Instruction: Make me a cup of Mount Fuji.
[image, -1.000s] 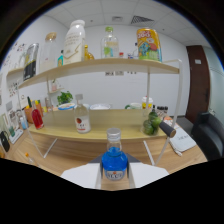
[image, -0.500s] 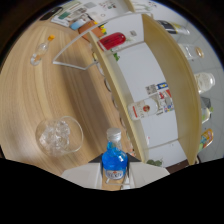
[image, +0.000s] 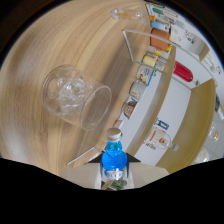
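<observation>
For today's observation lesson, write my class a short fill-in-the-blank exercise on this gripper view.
1. The bottle held by the gripper contains ____ liquid.
2. The glass beyond the bottle is filled with ____.
3. The glass stands on a ____ table.
4. The bottle's cap is still ____.

Missing words: blue; ice; wooden; on

I have one view only, the wide-angle camera riding on the gripper (image: 114, 181), looking forward along its fingers at the bottom centre of the frame. It is rolled hard over and pitched downward, so the wooden table (image: 60, 55) fills the left and upper left, seen from above and fairly near. The shelf unit (image: 150, 85) runs diagonally from upper right toward bottom centre, with the white wall (image: 175, 115) at right. The glass (image: 75, 97) sits close, left of centre.
</observation>
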